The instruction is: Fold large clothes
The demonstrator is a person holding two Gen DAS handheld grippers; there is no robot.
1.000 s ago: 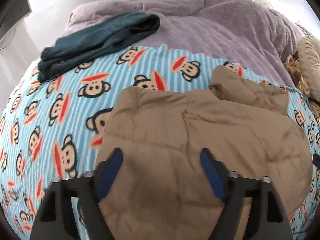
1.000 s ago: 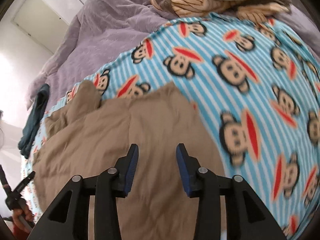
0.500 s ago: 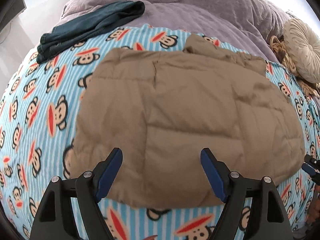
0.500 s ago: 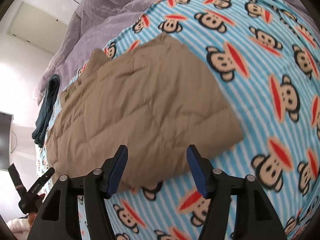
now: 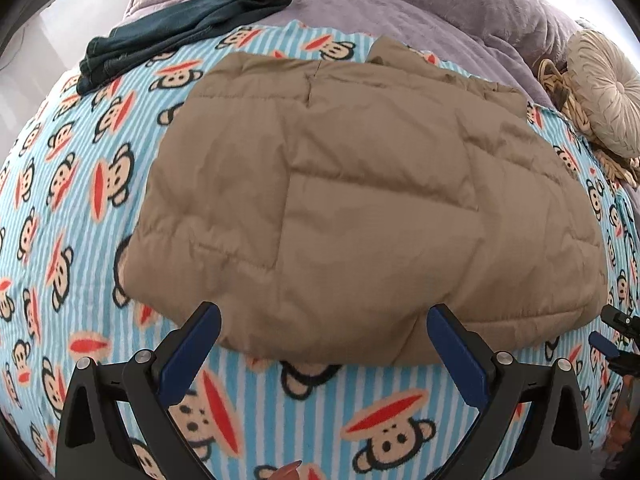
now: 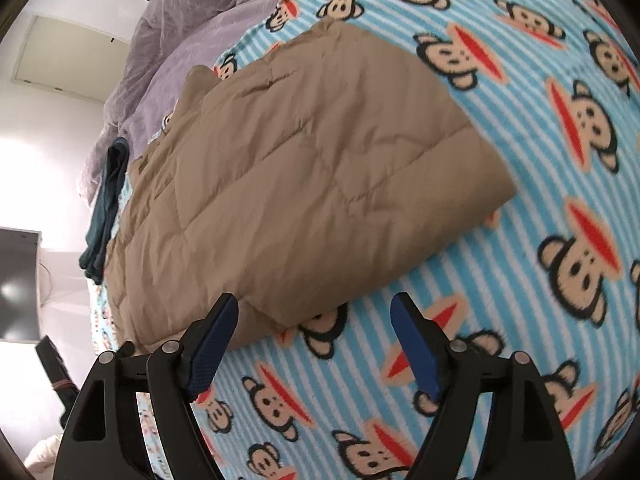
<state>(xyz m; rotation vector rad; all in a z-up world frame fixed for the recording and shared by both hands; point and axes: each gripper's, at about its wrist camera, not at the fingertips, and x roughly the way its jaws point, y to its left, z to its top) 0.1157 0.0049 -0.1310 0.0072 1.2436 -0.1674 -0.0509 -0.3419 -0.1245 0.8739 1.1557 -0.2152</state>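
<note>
A tan quilted jacket lies folded into a flat rectangle on the blue striped monkey-print blanket. It also shows in the right wrist view. My left gripper is open and empty, held above the jacket's near edge. My right gripper is open and empty, above the blanket just off the jacket's near corner. Neither gripper touches the jacket.
A folded dark teal garment lies at the back left on a purple duvet. A round cream cushion and a woven basket sit at the back right. A dark screen stands off the bed's left side.
Both grippers have pulled back and up from the jacket, so its whole folded shape and near edge now show. The right gripper's jaws have opened wider.
</note>
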